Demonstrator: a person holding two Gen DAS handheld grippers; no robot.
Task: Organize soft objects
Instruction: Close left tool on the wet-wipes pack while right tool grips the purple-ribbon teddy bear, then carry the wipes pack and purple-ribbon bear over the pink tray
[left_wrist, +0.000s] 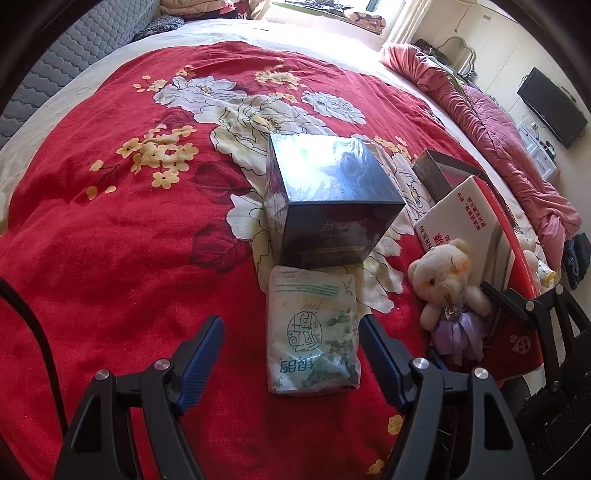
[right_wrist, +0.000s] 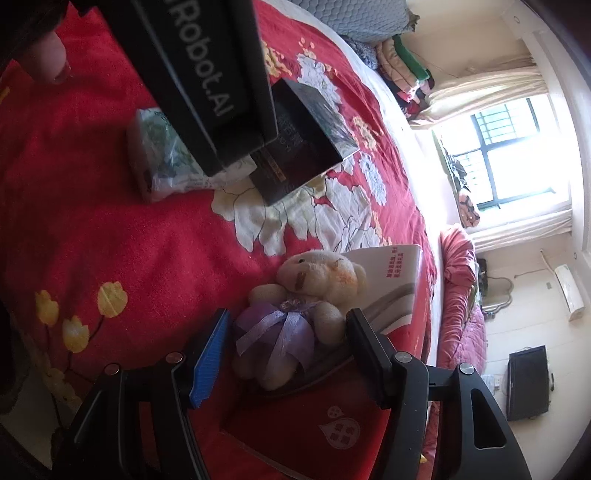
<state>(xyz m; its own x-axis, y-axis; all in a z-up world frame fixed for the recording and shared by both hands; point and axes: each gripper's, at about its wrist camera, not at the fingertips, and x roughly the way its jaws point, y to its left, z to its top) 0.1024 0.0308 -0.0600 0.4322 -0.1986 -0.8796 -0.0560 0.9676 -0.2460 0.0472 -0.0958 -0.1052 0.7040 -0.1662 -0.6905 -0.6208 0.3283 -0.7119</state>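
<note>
Daylight from window (right_wrist: 517, 155), blown-out glare there; strong fisheye bending, dark vignetted corners; bedspread (left_wrist: 129, 221) sharp.

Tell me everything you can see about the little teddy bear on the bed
The teddy bear is a small cream plush toy with round ears, dark eyes and a faintly stained face. A shiny lilac ribbon skirt with a bow wraps its body. It sits propped up on the red floral bedspread, leaning against a white box with red print. The open right gripper straddles it, one finger on each side; whether they touch it is unclear.
</note>
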